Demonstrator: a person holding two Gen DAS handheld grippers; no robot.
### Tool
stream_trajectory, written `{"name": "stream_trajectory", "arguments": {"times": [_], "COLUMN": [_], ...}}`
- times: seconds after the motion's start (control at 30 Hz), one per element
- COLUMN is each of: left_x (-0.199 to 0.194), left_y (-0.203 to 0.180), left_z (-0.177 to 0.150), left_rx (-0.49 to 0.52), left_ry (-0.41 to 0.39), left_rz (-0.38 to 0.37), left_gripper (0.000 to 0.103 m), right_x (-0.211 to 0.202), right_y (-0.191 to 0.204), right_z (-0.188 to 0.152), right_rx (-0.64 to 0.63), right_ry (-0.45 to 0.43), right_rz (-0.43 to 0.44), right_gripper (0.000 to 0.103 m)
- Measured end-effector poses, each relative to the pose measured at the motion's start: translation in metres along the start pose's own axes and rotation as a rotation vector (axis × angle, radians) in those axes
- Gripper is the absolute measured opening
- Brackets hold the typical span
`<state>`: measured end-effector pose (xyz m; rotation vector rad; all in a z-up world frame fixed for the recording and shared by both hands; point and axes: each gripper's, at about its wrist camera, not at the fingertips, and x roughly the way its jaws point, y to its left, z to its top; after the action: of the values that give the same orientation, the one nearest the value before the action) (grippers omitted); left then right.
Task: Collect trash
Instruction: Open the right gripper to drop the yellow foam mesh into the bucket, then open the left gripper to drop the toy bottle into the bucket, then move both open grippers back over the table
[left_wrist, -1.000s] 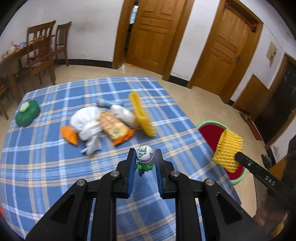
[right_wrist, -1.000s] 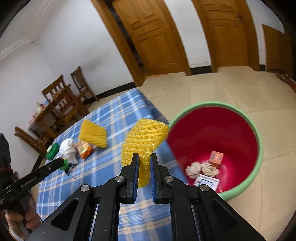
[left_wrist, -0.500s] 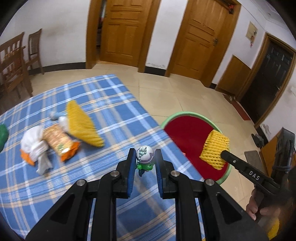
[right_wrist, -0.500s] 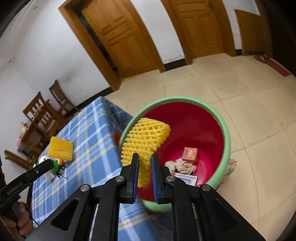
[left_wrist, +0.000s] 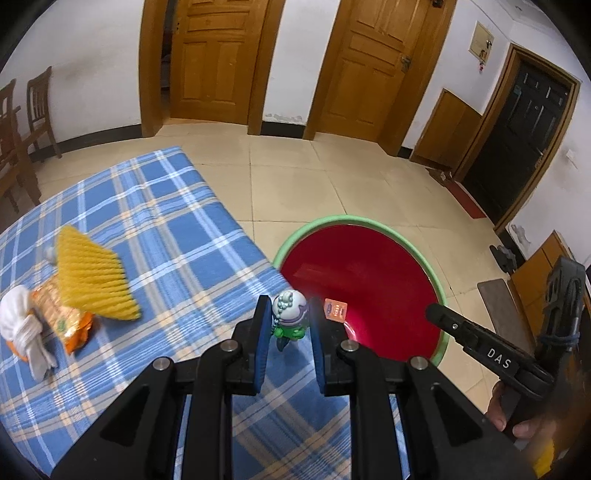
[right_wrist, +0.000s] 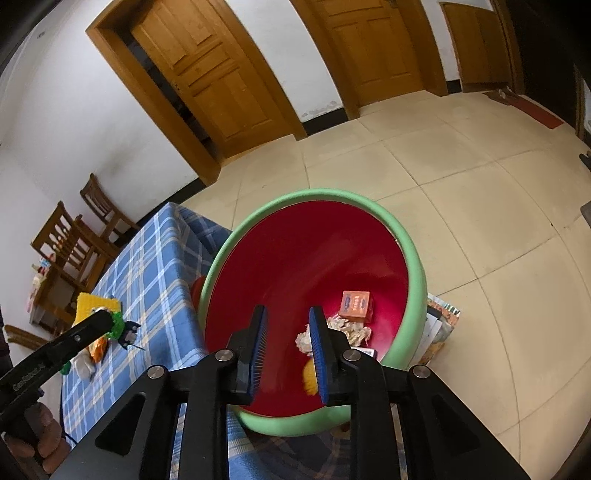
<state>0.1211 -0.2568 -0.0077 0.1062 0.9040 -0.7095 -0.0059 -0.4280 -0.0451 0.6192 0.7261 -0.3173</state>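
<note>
Your right gripper's fingers (right_wrist: 320, 354) hiding most of a blurred yellow foam net (right_wrist: 309, 376) in the bin (right_wrist: 413, 266), print on the orange box (right_wrist: 355, 304) too small to read, white cloth bundle (left_wrist: 22, 325) cut off at left edge, chairs (left_wrist: 22, 122) partly cropped.

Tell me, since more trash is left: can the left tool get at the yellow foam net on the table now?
Probably not yet: the left tool is shut on a small figurine, so nothing else fits. The yellow foam net itself lies uncovered on the table.
</note>
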Motion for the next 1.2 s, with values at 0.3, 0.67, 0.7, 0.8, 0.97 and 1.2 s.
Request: {"name": "stream_trajectory", "arguments": {"times": [0.3, 0.67, 0.7, 0.8, 0.97, 1.2], "left_x": [0.027, 0.023, 0.022, 0.019, 0.010, -0.010], "left_y": [-0.026, -0.046, -0.044, -0.036, -0.015, 0.027], "left_z": [0.003, 0.005, 0.005, 0.004, 0.000, -0.005], "left_rx": [0.050, 0.101, 0.097, 0.073, 0.020, -0.063], "left_ry": [0.029, 0.000, -0.001, -0.001, -0.006, -0.039], "left_rz": [-0.056, -0.075, -0.070, -0.057, -0.019, 0.070], "left_gripper": [0.020, 0.039, 0.039, 0.040, 0.043, 0.043], "right_x": [-0.009, -0.016, -0.016, -0.016, -0.015, -0.014], "right_y": [-0.017, -0.026, -0.026, -0.023, -0.021, -0.014], "right_z": [-0.001, -0.001, -0.001, -0.002, -0.004, -0.005], "right_rx": [0.033, 0.065, 0.066, 0.061, 0.058, 0.046], "right_ry": [-0.027, -0.036, -0.035, -0.034, -0.027, -0.018], "right_rz": [-0.017, -0.016, -0.014, -0.008, -0.001, 0.010], "right_gripper": [0.025, 0.025, 0.025, 0.026, 0.029, 0.029]}}
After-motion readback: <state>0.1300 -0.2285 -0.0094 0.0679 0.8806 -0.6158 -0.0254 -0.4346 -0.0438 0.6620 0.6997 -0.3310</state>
